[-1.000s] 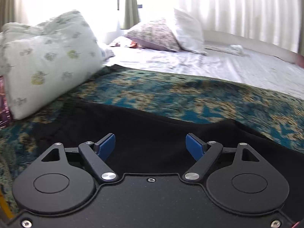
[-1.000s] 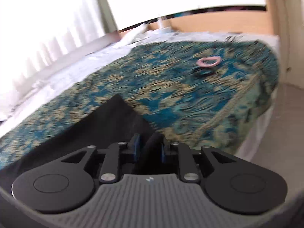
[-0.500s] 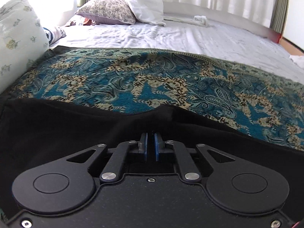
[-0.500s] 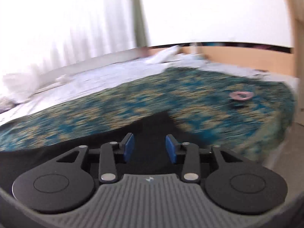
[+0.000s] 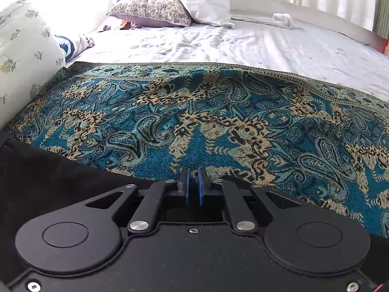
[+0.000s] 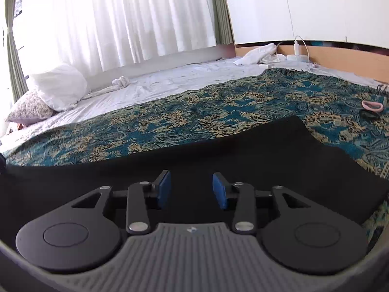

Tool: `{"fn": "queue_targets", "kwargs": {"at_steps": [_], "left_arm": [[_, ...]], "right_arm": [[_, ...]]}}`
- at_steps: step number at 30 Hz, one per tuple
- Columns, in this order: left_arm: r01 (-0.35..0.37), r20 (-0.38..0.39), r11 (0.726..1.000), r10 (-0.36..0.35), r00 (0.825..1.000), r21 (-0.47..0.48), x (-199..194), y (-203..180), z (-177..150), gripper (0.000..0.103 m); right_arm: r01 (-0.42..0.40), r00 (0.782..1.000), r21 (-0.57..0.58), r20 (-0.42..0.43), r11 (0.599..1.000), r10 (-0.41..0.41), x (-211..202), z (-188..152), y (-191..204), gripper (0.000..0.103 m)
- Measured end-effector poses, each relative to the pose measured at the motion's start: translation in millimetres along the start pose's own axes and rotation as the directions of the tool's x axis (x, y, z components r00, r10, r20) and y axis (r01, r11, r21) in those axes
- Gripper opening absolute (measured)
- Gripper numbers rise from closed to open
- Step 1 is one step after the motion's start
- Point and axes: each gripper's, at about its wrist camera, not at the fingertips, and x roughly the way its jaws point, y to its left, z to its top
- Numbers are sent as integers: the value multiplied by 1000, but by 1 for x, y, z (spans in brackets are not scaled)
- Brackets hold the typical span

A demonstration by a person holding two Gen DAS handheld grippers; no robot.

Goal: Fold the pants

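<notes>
Black pants (image 5: 60,182) lie on a blue-and-tan paisley bedspread (image 5: 218,112). In the left wrist view my left gripper (image 5: 193,172) sits at the pants' far edge. Its blue pads stand almost together and pinch that edge, which rises to meet them. In the right wrist view the pants (image 6: 267,150) stretch as a wide dark band across the bedspread (image 6: 170,126). My right gripper (image 6: 190,177) hovers above them, its blue pads well apart with nothing between them.
White sheet (image 5: 243,46) covers the bed beyond the bedspread. Pillows (image 5: 155,7) lie at the head and a floral pillow (image 5: 22,48) at the left. A pink ring (image 6: 372,105) and a dark one (image 6: 369,114) rest on the bedspread, right. A white cloth (image 6: 260,53) lies by the wooden footboard.
My left gripper went from wide open to shut at the pants' edge while moving sideways along it. My right gripper let go of a pants fold, opened and swung left.
</notes>
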Motion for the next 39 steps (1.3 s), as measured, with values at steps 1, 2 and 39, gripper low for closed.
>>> {"fn": "queue_targets", "kwargs": {"at_steps": [1, 2, 39], "left_arm": [[1, 5, 1000, -1, 1000, -4, -4, 2, -1, 10], [12, 14, 1000, -12, 1000, -8, -9, 4, -2, 11], [-46, 156, 998, 39, 987, 38, -146, 71, -174, 74]], "right_arm": [[-6, 1000, 15, 5, 1000, 6, -2, 0, -3, 61], [-10, 1000, 26, 11, 1000, 9, -5, 1, -5, 62], [179, 968, 298, 115, 938, -222, -67, -20, -80, 75]]}}
